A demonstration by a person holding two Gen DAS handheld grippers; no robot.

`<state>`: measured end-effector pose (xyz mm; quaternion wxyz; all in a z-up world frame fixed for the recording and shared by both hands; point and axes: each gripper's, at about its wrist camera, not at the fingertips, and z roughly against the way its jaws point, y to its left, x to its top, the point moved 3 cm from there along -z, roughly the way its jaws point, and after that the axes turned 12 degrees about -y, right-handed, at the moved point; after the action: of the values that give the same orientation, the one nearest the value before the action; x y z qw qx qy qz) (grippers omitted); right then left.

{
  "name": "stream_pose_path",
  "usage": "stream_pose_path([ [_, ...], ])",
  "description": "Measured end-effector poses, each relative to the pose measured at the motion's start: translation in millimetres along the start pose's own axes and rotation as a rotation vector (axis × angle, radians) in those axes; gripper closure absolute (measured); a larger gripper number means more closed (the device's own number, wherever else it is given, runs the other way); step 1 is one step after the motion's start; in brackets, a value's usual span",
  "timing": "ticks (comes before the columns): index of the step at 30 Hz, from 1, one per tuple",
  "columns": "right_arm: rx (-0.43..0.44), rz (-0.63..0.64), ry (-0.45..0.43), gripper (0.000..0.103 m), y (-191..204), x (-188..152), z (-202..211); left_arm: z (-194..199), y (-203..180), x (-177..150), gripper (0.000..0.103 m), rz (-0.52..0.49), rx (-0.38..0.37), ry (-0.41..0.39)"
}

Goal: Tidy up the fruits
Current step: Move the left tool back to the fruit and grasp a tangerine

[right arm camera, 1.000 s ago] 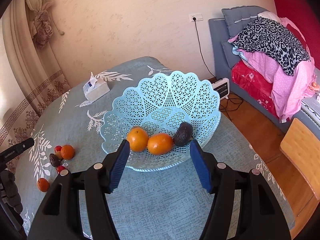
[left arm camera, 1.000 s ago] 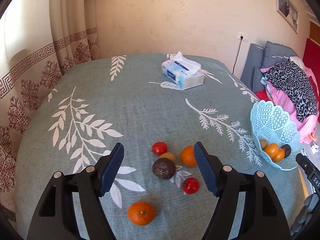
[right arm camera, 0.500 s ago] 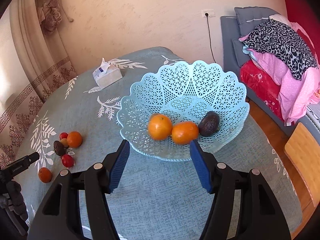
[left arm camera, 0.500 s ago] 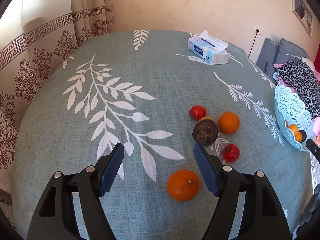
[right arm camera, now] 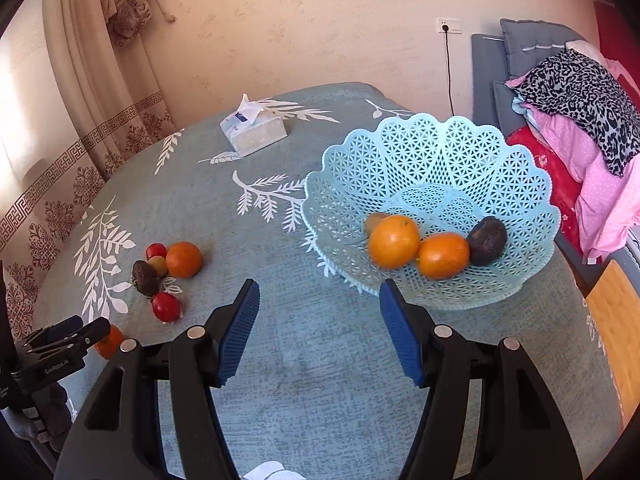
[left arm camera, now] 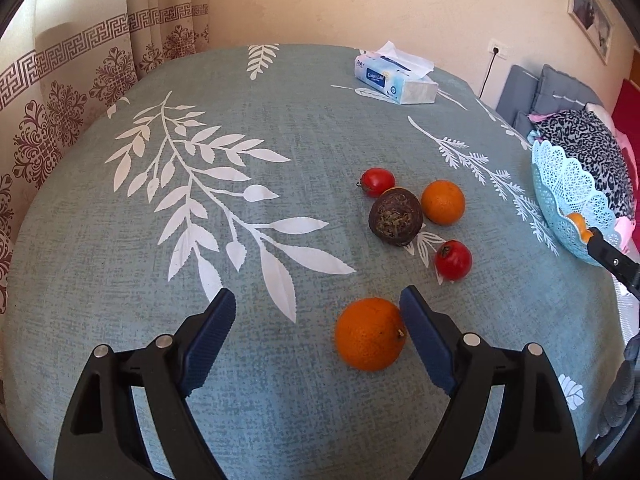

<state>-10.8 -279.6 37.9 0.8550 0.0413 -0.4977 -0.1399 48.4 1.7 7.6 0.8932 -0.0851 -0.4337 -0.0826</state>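
My left gripper (left arm camera: 316, 320) is open and low over the table. A loose orange (left arm camera: 370, 334) lies between its fingers, close against the right one. Beyond it lie a dark avocado (left arm camera: 395, 219), a second orange (left arm camera: 443, 202) and two red tomatoes (left arm camera: 377, 182) (left arm camera: 453, 259). My right gripper (right arm camera: 318, 314) is open and empty, just left of the light blue lattice basket (right arm camera: 440, 164). The basket holds two oranges (right arm camera: 394, 241) (right arm camera: 443, 255), an avocado (right arm camera: 486, 240) and a small yellowish fruit (right arm camera: 375, 221).
A tissue box (left arm camera: 395, 76) stands at the far side of the round table with the leaf-print cloth (left arm camera: 200, 160). Patterned curtains hang to the left. A sofa with piled clothes (right arm camera: 580, 92) stands to the right, past the table edge.
My left gripper has moved down and right, so the loose orange now lies between its fingers. My right gripper has swung left, and the basket now sits to the right of it.
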Motion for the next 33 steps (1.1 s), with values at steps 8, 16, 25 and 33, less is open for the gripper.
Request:
stream_pose_path([
  [8, 0.020, 0.065, -0.002, 0.039, 27, -5, -3, 0, -11, -7, 0.019, -0.024, -0.038, 0.000],
  [16, 0.051, 0.089, 0.025, 0.039, 41, -11, -13, -9, -20, -16, 0.029, -0.052, -0.051, 0.043],
  [25, 0.112, 0.095, 0.086, 0.039, 56, -21, -28, -9, -22, -18, 0.064, -0.065, -0.087, 0.036],
  [33, 0.193, 0.114, 0.154, 0.039, 80, -28, -46, -1, -14, -16, 0.065, -0.020, -0.034, -0.019],
])
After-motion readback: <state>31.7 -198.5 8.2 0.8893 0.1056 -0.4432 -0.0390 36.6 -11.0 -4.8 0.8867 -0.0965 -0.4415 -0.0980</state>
